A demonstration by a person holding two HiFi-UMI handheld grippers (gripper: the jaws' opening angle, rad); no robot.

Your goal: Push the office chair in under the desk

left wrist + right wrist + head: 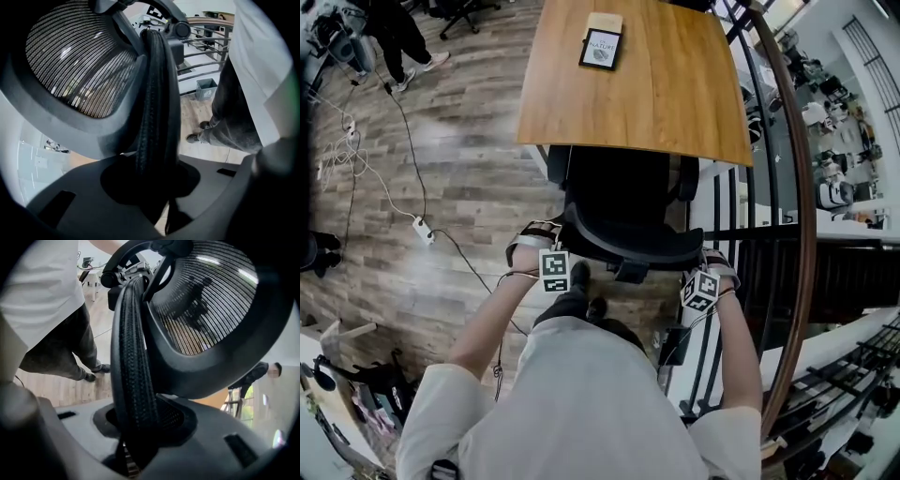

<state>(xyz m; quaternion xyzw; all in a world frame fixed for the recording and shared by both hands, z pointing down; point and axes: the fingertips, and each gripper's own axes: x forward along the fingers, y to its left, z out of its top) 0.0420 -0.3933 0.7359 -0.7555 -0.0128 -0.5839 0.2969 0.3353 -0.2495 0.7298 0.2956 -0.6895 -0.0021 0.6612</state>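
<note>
By the desk [656, 84] on plank floor [469, 169], both hand-held grippers [154, 183] [136, 427] clamp the backrest [628, 239].

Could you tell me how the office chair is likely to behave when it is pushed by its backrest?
The office chair probably glides easily, since it stands on a smooth wood floor. Its backrest, thin mesh in a slim frame held near its top, may flex or tilt slightly before the base moves.

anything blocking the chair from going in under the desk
Nothing visible does. The office chair sits partly under the desk edge. The power strip lies to its left and the railing stands to its right, both out of its path. The desk itself hides the space beneath.
</note>
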